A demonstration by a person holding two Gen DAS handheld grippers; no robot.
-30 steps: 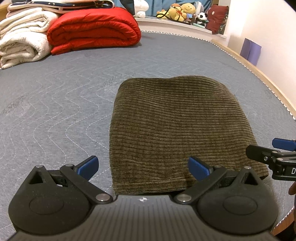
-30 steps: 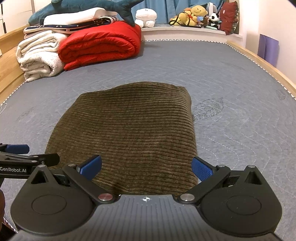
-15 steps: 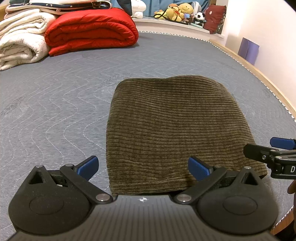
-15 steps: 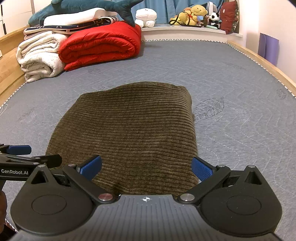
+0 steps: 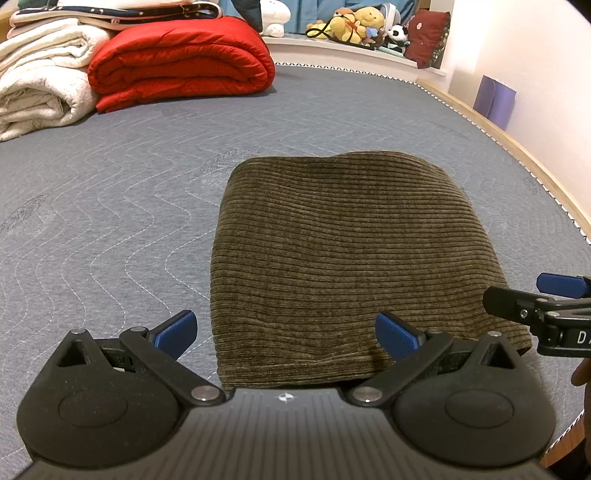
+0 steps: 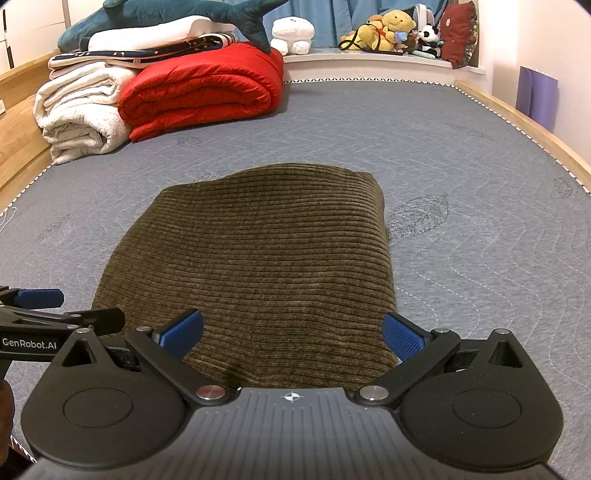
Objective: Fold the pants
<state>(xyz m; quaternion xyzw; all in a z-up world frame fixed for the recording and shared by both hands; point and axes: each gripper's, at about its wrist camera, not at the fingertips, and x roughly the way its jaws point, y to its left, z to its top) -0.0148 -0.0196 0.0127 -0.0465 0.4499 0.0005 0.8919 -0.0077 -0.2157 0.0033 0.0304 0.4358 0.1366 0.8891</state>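
While your L gripper [image 5: 284, 330] & R gripper [image 6: 291, 334] hang spread, empty | pants [image 5: 347, 254] folded, mid-mattress [image 5: 110, 206], toward near edge | hem prob. under L pad.

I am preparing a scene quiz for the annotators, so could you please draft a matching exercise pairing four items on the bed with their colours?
Things:
1. folded pants
2. rolled quilt
3. stacked blankets
4. plush shark

Colours:
A. red
B. teal blue
C. olive brown
D. cream white

Pairs: 1-C, 2-A, 3-D, 4-B
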